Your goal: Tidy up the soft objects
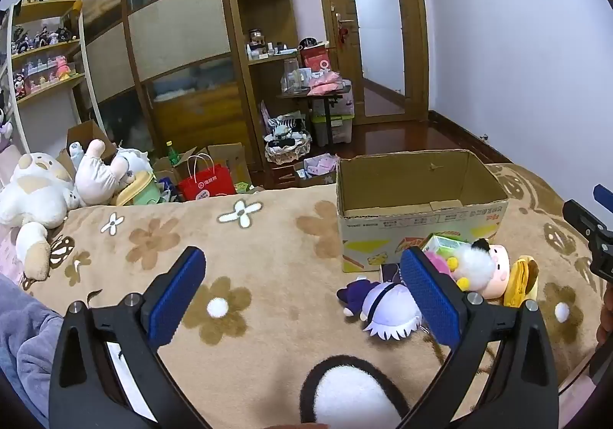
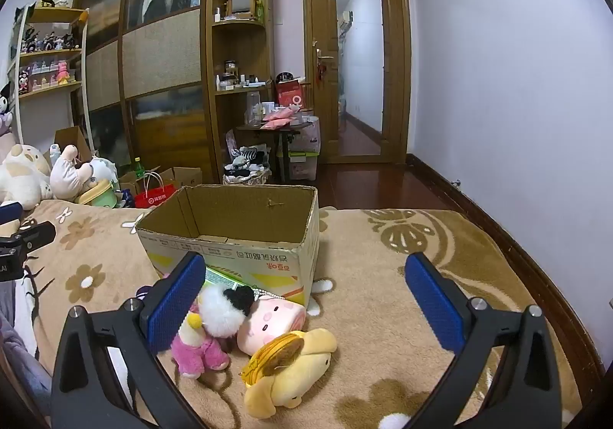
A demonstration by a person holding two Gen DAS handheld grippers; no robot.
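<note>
Plush toys lie in a small heap on the flowered beige blanket (image 2: 383,275), just in front of the open cardboard box (image 2: 237,237): a yellow dog plush (image 2: 291,371), a pink pig-faced plush (image 2: 272,321), a fluffy white pompom toy (image 2: 222,310), a pink bear (image 2: 195,348) and a purple-and-white doll (image 1: 383,304). Left gripper (image 1: 302,287) hovers with blue pads spread wide, nothing between them but blanket. Right gripper (image 2: 302,295) is likewise released, its pads wide apart above the heap, touching no toy.

hidden: purple plush (image 1: 387,304) partly behind fingers | cut off: black-white plush (image 1: 352,394)
</note>
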